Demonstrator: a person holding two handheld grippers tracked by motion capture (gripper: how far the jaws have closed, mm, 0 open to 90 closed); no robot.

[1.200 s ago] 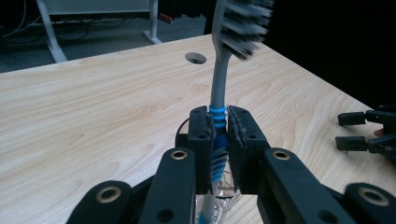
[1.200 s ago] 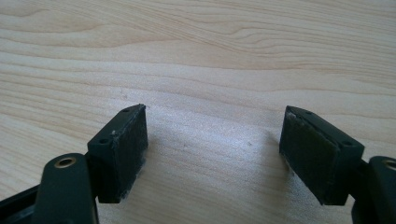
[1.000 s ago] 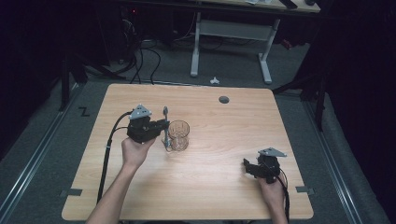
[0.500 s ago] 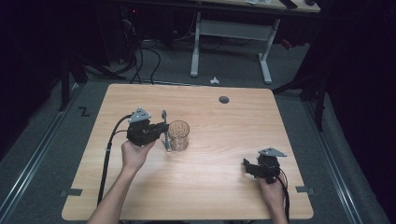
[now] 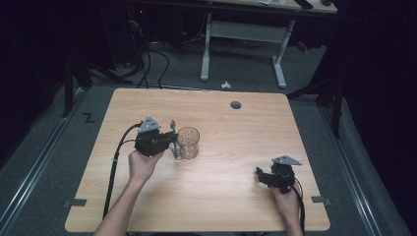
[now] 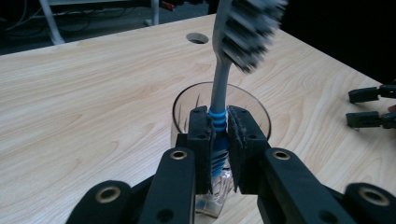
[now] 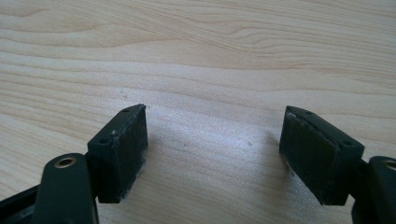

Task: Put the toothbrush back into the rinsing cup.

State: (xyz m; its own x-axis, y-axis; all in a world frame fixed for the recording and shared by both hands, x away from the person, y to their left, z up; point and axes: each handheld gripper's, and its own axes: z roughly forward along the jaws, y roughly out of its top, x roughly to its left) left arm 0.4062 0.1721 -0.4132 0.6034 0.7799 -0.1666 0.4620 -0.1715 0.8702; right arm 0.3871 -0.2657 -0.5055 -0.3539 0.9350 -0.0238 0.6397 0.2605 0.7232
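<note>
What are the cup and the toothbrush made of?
The cup looks like clear glass or plastic: the table shows through it. The toothbrush looks like grey plastic with a blue ribbed, maybe rubbery, grip, squeezed by the left tongs.

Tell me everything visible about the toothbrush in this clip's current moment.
The toothbrush has a grey neck and head with grey-and-white bristles, blurred at the top of the left gripper view, and a handle with blue ribbed grip bands. It looks like plastic. It stands roughly upright, head up, clamped at the blue bands by the left hand-held gripper. Its lower end hangs in front of the clear glass cup, on the side nearer the gripper; whether it touches the cup cannot be told. In the high view it rises beside the cup.
</note>
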